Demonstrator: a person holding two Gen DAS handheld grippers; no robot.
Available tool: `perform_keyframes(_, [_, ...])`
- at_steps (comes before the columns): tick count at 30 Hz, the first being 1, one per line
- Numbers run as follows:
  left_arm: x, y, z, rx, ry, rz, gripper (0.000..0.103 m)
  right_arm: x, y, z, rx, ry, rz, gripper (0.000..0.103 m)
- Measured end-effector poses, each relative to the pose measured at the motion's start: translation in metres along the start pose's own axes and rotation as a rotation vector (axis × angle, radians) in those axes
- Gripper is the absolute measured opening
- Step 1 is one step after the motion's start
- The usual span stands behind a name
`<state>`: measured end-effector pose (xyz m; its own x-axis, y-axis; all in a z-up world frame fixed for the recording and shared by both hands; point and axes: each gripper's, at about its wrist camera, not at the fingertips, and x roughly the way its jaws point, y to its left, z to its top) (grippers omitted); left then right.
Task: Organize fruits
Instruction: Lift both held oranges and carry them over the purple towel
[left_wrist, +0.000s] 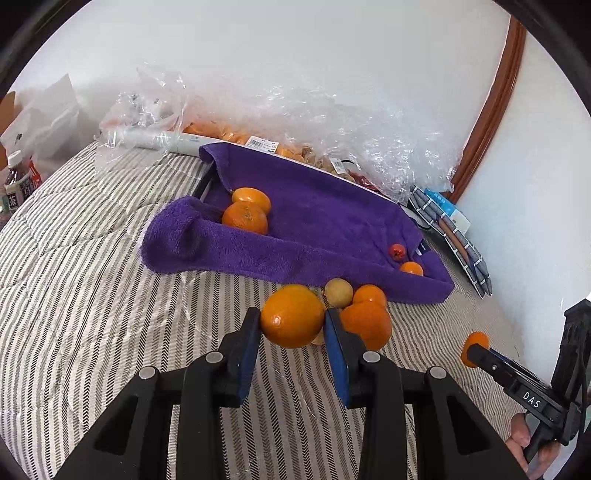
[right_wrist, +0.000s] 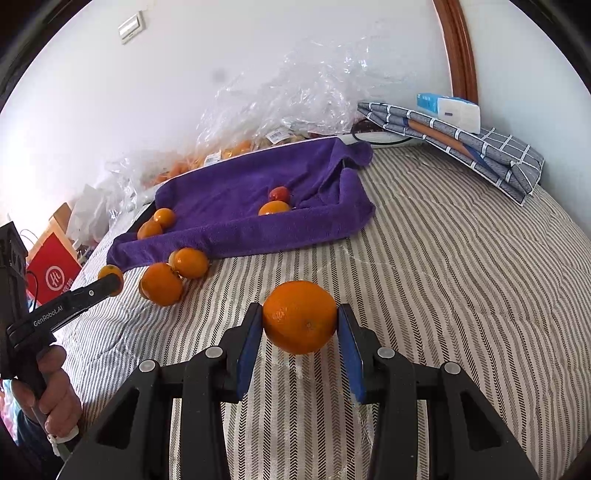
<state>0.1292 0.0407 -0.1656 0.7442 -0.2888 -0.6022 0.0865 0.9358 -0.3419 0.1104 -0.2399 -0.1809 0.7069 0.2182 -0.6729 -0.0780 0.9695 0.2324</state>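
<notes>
Oranges fill both tools: left gripper (left_wrist: 291, 325) clamps one orange (left_wrist: 291, 315), right gripper (right_wrist: 300, 328) another (right_wrist: 300, 315), near the purple towel tray (left_wrist: 325, 221). Next, probably, carry them over its rim.

A plain white wall (right_wrist: 184, 92) rises behind a bed spread with a striped quilt (right_wrist: 461, 277); a curved brown wooden frame (right_wrist: 458, 48) stands against it at the right, and a white switch plate (right_wrist: 132, 26) sits high on the wall. Daylight falls soft and even; crumpled clear plastic (left_wrist: 369, 122) lies along the wall's foot, with folded checked cloth (right_wrist: 491, 155) near the frame.
</notes>
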Motion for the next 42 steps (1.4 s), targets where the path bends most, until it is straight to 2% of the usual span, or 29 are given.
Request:
perform_keyframes(4, [-0.01,0.005,0.01,0.0,-0.038,0.019,0.033,-0.001,0.001,0.015,-0.008,-0.02,-0.004,0.041])
perform_keyframes(10, [-0.008,0.007,0.047,0.003,-0.07,0.038,0.033,0.002,0.003,0.054,-0.034,-0.073,-0.007,0.041])
perform_keyframes(14, [0.011,0.001,0.07,0.029,-0.081,0.058,0.033,0.015,0.004,0.079,-0.057,-0.106,-0.001,0.041])
perform_keyframes(21, [0.066,-0.017,0.099,0.055,-0.047,0.061,0.033,0.052,0.0,0.109,-0.065,-0.087,0.002,0.041])
perform_keyframes(25, [0.088,-0.024,0.101,0.063,-0.027,0.063,0.033,0.073,0.003,0.111,-0.088,-0.07,-0.008,0.041])
perform_keyframes(29, [0.1,-0.027,0.093,0.119,-0.015,0.085,0.033,0.086,0.004,0.105,-0.113,-0.042,-0.022,0.041])
perform_keyframes(32, [0.106,-0.027,0.09,0.119,0.004,0.07,0.033,0.089,0.002,0.104,-0.095,-0.035,0.0,0.041])
perform_keyframes(36, [0.107,-0.032,0.086,0.154,0.005,0.074,0.033,0.098,-0.003,0.1,-0.071,-0.016,-0.01,0.041])
perform_keyframes(42, [0.104,-0.032,0.084,0.153,0.004,0.061,0.033,0.099,-0.002,0.097,-0.079,-0.026,-0.02,0.041])
